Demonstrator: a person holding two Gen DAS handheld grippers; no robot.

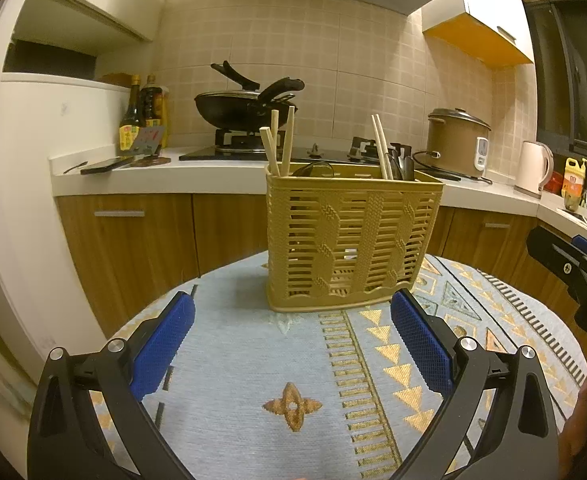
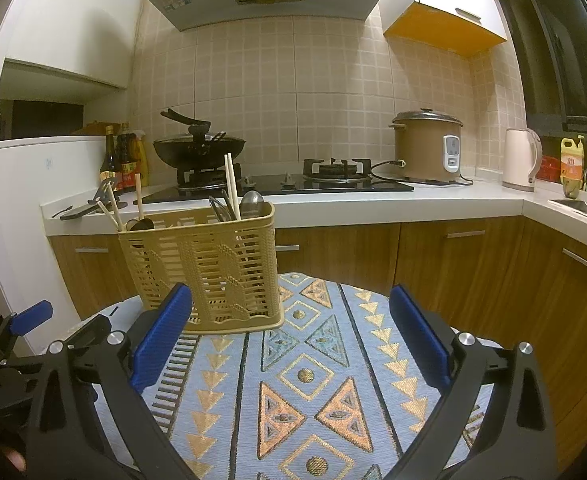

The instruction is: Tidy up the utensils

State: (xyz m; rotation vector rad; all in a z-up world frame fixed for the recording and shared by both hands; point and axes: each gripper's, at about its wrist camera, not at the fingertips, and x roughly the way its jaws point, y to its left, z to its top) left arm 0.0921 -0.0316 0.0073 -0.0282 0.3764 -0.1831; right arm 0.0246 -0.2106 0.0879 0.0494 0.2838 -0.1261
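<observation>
Left wrist view: left gripper (image 1: 291,316), blue pads spread wide, nothing between them, above a patterned tablecloth (image 1: 253,360); tan slatted utensil basket (image 1: 351,240) upright on the cloth just ahead; chopsticks (image 1: 279,140) and dark spoons (image 1: 399,166) standing in it. Right wrist view: right gripper (image 2: 291,312), jaws likewise apart and empty; basket (image 2: 203,264) ahead to its left; wok (image 2: 199,148), rice cooker (image 2: 427,146), kettle (image 2: 521,160) on the counter (image 2: 373,204) behind.
</observation>
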